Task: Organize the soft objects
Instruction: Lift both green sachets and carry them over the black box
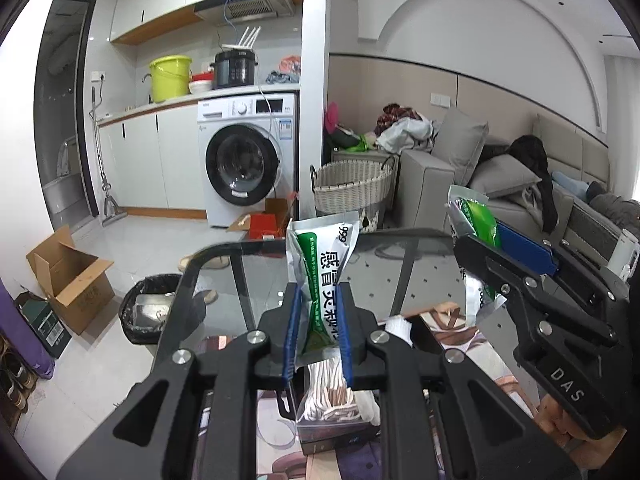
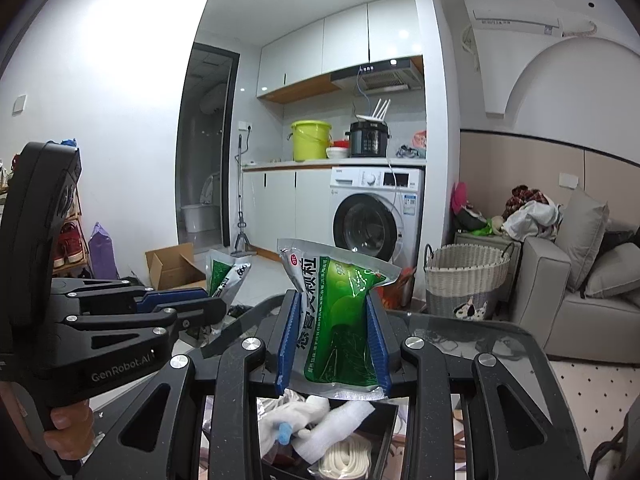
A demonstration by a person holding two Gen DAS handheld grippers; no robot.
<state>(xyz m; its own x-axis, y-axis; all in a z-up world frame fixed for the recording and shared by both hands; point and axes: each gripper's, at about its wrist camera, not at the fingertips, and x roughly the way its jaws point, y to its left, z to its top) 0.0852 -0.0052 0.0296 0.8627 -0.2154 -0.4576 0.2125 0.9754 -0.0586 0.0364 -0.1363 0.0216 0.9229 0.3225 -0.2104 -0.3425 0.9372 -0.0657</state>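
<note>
Clearly, each hand-held gripper pinches a slick foil medicine sachet above the open box of soft items: the left hand-held gripper point(image 1: 317, 332) grasps one sachet point(image 1: 322, 276), the right hand-held gripper point(image 2: 334, 344) the other sachet point(image 2: 340, 320). Both grips are narrow, so I judge either packet could slide out and miss the box point(image 2: 384, 432), landing on the glass worktop point(image 1: 416, 276) beyond.

The box point(image 2: 384, 432) under both sachets is cut off below.

Sachets point(image 1: 325, 280) glossy foil-plastic; table point(image 1: 404, 276) smooth dark glass; basket point(image 2: 466, 280) woven wicker; tools matt black plastic.
</note>
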